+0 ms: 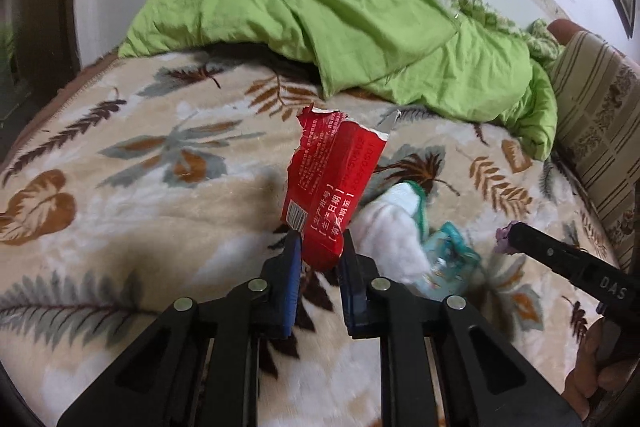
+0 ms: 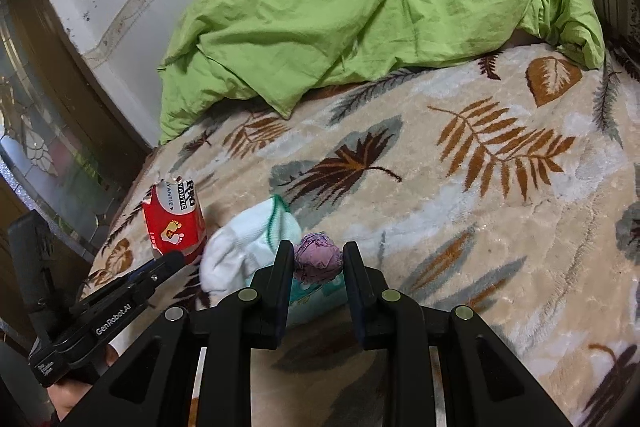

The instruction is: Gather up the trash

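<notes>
My left gripper (image 1: 320, 241) is shut on a torn red wrapper (image 1: 332, 183) and holds it upright above the leaf-patterned blanket (image 1: 160, 187). The wrapper also shows in the right wrist view (image 2: 174, 223). My right gripper (image 2: 318, 255) is shut on a crumpled purple paper ball (image 2: 319, 262), just above the bed. That ball shows in the left wrist view (image 1: 503, 237) at the right gripper's tip. A white sock with green trim (image 1: 394, 227) (image 2: 248, 239) and a teal plastic packet (image 1: 450, 259) (image 2: 312, 293) lie on the blanket between the grippers.
A rumpled green quilt (image 1: 340, 19) (image 2: 360, 15) fills the back of the bed. A striped headboard cushion (image 1: 600, 131) stands at the right. A wall and a dark wooden door frame (image 2: 60, 75) are at the left.
</notes>
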Motion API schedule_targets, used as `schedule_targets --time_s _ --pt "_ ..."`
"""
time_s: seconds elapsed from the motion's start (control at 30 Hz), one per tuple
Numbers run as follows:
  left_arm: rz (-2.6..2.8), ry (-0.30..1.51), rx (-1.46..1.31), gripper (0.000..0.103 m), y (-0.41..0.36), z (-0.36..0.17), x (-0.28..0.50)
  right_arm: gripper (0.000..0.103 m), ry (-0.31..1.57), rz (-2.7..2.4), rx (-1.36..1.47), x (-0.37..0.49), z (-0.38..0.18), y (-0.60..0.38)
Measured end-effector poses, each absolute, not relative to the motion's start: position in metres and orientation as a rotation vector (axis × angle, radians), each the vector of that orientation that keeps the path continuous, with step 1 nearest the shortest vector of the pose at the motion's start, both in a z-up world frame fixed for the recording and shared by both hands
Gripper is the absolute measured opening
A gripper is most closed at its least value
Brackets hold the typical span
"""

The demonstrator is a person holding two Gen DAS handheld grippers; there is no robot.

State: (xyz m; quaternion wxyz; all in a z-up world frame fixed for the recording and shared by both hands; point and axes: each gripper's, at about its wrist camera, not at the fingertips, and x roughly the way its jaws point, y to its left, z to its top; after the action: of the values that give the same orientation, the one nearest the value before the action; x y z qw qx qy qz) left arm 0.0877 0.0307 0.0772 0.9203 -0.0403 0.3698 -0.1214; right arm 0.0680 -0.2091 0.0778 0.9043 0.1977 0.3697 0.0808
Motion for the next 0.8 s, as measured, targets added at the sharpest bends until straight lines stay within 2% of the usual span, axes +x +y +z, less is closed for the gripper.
schedule_targets --time_s 0.27,0.53,0.8 --pt "-0.305 0.792 -0.137 0.017 0.026 0.100 0.014 0.026 0.716 0.200 0.357 0.007 0.100 -0.201" --pt "-0.296 0.961 -0.040 0.017 0.014 0.077 -0.076 0.026 0.750 0.249 0.334 -0.068 0.096 -0.196" --pt "-0.250 0.919 0.080 0.021 -0.011 0.060 -0.070 0.027 0.763 0.257 0.361 -0.078 0.092 -0.194"
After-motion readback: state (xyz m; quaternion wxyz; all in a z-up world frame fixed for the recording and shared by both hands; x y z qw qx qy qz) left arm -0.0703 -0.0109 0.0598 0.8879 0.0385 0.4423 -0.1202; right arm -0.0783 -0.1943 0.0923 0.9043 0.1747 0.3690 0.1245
